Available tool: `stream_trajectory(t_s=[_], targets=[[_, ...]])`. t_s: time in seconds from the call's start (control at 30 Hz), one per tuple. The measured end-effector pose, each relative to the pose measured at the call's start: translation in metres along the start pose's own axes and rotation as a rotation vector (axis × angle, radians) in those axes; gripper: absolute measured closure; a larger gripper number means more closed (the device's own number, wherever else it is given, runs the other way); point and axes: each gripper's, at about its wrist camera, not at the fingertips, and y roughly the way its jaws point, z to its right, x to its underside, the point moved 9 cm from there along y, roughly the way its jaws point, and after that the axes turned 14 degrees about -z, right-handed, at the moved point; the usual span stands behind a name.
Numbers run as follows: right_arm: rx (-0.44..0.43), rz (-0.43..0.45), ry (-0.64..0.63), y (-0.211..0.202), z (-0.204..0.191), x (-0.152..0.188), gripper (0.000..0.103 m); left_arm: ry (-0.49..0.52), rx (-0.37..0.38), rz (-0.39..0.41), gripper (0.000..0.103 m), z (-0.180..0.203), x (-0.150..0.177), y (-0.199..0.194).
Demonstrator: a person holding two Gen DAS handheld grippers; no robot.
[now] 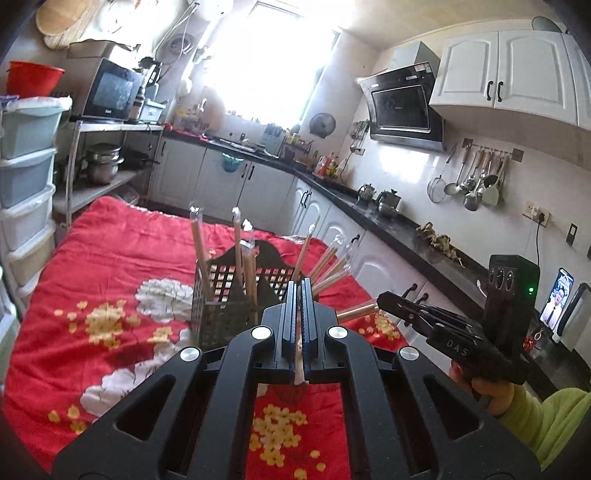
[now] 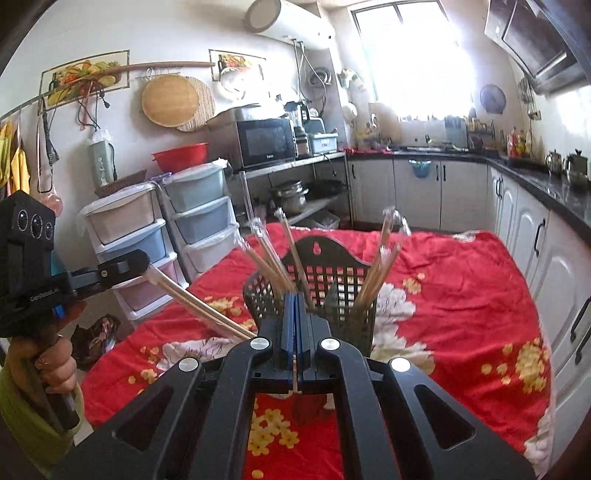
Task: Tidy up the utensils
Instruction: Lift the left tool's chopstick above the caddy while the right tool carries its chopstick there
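"DAS" embossed on the black body of the right gripper (image 1: 382, 301), on the flat housing just behind its fingers. "GenRobot.AI" printed in pale letters on the body of the left gripper (image 2: 144, 264), just below its camera block. Small brand mark on the microwave (image 2: 264, 142) door, too blurred to read.

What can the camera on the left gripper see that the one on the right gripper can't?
Only the left wrist view shows the rack of ladles and strainers hanging on the wall, a phone propped on the counter, and the right gripper shut on a wrapped chopstick pair.

Only the right wrist view shows the water heater, the round woven trays, and the left gripper shut on its own chopstick pair.

Both show the black utensil basket holding wrapped chopsticks, the red floral cloth, the microwave and the plastic drawers.
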Motion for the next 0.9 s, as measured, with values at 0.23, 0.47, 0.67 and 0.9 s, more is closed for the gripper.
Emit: stream_trajectory(t_s=[0.23,0.47,0.67,0.9], targets=[[0.020,0.054,-0.020,-0.019,-0.001,-0.019,0.102,0.034,-0.001,0.044,0.103,0.009,-0.024,-0.009],[0.040,0.131,-0.028,-0.044,0.002,-0.043,0.102,0.075,-0.004,0.110,0.103,0.023,-0.050,-0.024],[0.061,0.201,-0.045,-0.066,0.004,-0.067,0.102,0.105,-0.016,0.162,0.103,0.033,-0.071,-0.035],[0.080,0.238,-0.042,-0.073,0.010,-0.090,0.102,0.111,-0.041,0.188,0.103,0.035,-0.088,-0.034]])
